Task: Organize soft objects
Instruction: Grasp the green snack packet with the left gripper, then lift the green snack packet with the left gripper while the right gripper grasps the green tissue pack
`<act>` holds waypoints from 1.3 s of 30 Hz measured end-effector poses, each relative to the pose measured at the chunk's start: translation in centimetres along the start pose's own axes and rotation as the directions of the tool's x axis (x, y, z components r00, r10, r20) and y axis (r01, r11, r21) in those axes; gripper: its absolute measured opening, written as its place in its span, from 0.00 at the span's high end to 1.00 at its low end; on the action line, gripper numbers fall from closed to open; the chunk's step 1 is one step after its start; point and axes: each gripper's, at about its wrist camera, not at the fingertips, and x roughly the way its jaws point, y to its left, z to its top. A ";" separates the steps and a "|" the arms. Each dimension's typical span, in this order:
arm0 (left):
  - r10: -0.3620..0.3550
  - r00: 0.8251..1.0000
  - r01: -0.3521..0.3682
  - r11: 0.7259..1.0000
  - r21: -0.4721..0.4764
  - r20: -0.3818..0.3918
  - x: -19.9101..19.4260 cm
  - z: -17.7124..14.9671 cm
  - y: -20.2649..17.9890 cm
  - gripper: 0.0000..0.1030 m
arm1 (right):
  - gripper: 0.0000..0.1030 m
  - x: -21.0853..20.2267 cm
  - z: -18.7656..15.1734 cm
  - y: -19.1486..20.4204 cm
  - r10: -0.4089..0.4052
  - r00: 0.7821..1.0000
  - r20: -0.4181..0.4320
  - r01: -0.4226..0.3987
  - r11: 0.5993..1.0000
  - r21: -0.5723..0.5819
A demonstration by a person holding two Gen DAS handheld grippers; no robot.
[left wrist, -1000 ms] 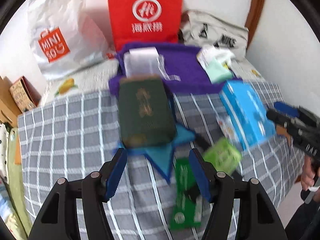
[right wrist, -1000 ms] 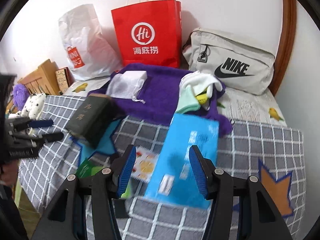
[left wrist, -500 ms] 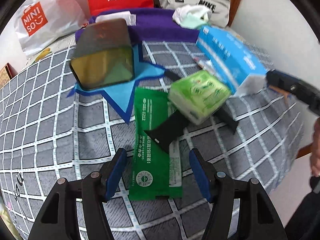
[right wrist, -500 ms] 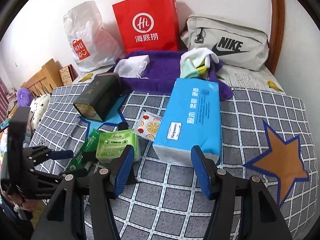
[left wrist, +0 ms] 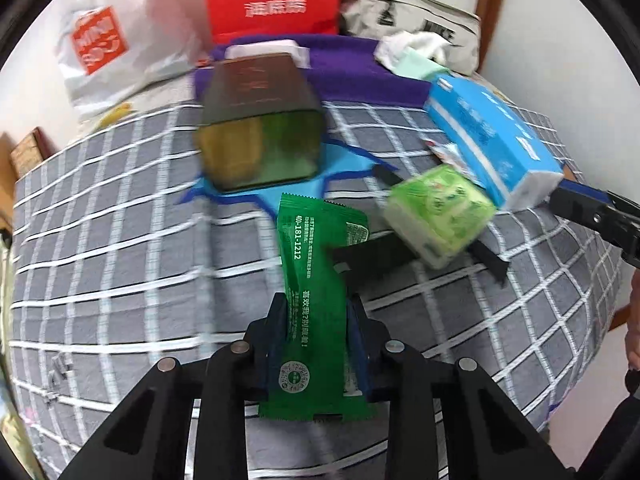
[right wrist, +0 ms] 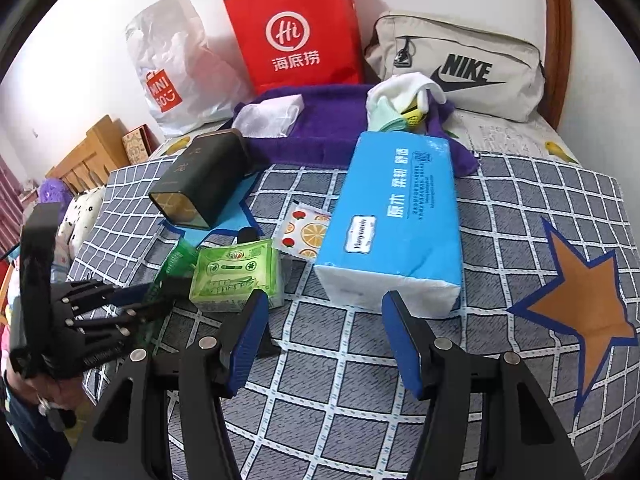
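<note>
The green sachet [left wrist: 316,304] lies lengthwise on the grey checked bedspread [left wrist: 120,272], its near end pinched between the 2 blue pads of the left claw [left wrist: 318,344], which is clamped on it. Just beyond it sits a light-green tissue pack [left wrist: 438,216], resting on a black strap [left wrist: 376,258]. The right claw [right wrist: 324,344] hovers spread wide, holding nothing, before the blue tissue pack [right wrist: 396,220]. A dark tin [right wrist: 200,178] lies on its side to the left, near the purple towel [right wrist: 328,120].
</note>
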 end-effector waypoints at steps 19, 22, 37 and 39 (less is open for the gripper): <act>0.026 0.998 -0.022 0.998 -0.064 0.063 0.3 -1.1 2.3 0.69 | 0.33 3.6 0.3 6.3 0.068 0.996 -0.061 -0.074 0.992 -0.099; 0.022 0.995 -0.015 0.998 -0.069 0.102 0.0 -1.5 2.3 0.67 | 0.29 4.5 0.5 6.6 0.064 0.996 -0.069 -0.070 0.994 -0.087; 0.039 0.968 -0.024 0.998 -0.061 0.247 0.2 -2.6 2.0 0.64 | 0.22 6.6 0.7 7.4 0.008 0.997 -0.083 -0.015 0.996 -0.083; 0.029 0.969 -0.014 0.998 -0.064 0.246 0.2 -2.6 2.0 0.64 | 0.22 6.9 0.7 7.5 0.002 0.996 -0.089 -0.009 0.996 -0.084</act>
